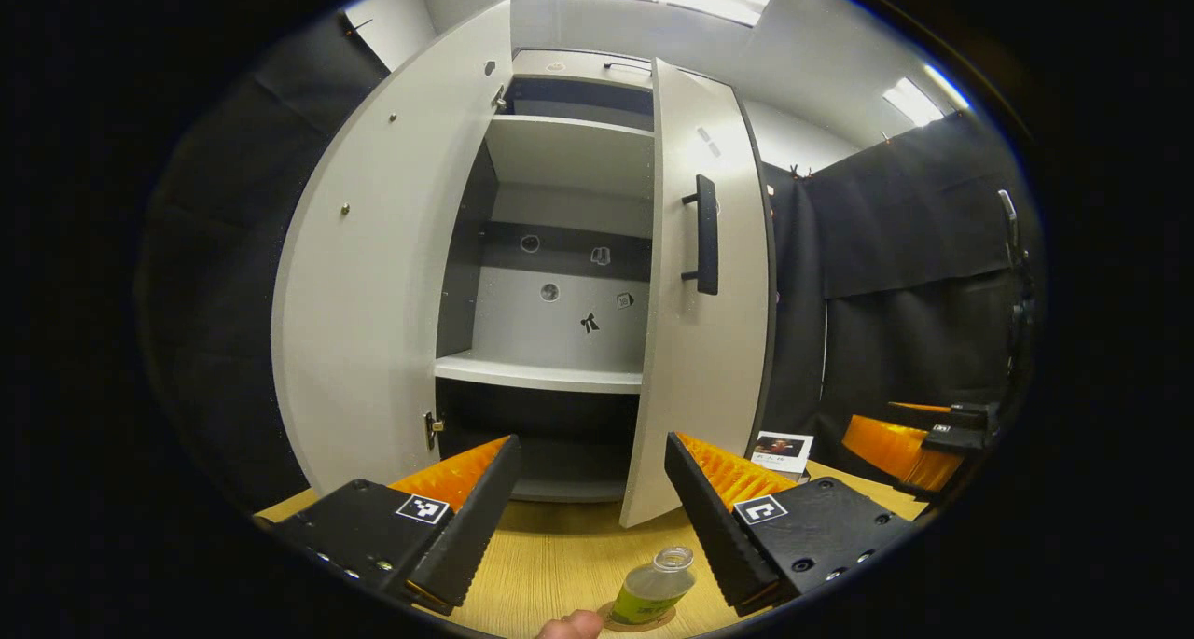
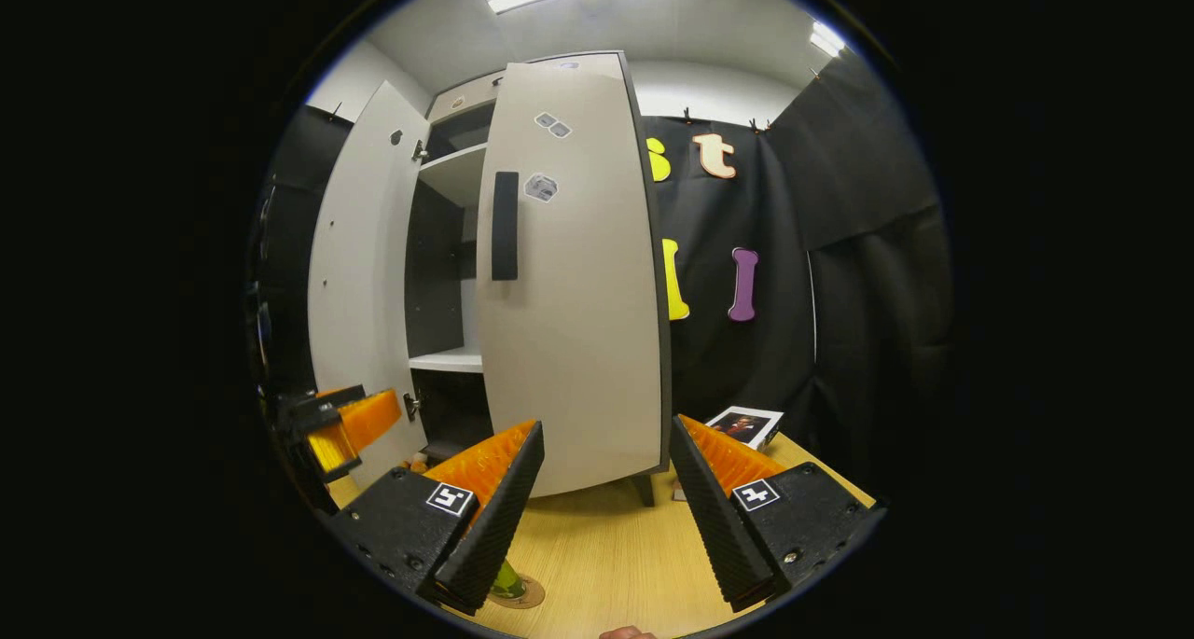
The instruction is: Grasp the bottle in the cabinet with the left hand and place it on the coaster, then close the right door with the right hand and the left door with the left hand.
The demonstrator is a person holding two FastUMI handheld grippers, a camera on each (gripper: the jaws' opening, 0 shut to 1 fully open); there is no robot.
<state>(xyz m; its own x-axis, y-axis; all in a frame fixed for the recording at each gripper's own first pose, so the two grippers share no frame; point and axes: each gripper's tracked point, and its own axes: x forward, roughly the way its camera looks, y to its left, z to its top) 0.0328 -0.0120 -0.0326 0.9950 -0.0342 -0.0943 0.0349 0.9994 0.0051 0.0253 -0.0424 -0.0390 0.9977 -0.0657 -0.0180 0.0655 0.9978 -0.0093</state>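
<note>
Ribbed pads line the inner faces of the left gripper [image 1: 588, 518], whose two fingers stand wide apart with nothing between them. Just below and ahead of them in the left gripper view, nearer the right-hand finger but not touching it, the bottle [image 1: 656, 586] stands on the coaster [image 1: 644, 618] on the wooden table [image 1: 569, 550]. It looks already delivered. It is a small clear plastic bottle with a green label and apparently no cap on its open neck, so it is probably light, slightly squashy in the wall and easy to tip or spill; any regrasp would best take the body at the label, not the neck.

The right gripper [image 2: 606, 513] is likewise spread open and empty. In the right gripper view the right door [image 2: 569, 284] hangs partly open straight ahead of its fingers, near but apart from them, with its dark bar handle [image 2: 505, 226] near the free edge. The panel is stiff and flat, swings on hinges, and should move with a light push on its outer face near that edge; the smooth face may let a fingertip slide.

Farther out, the left door [image 1: 373, 275] stands wide open, inner face toward the left gripper, well clear of its fingers. Between the doors the cabinet [image 1: 560, 238] shows bare shelves. A small printed card [image 1: 782, 451] lies on the table to the right.
</note>
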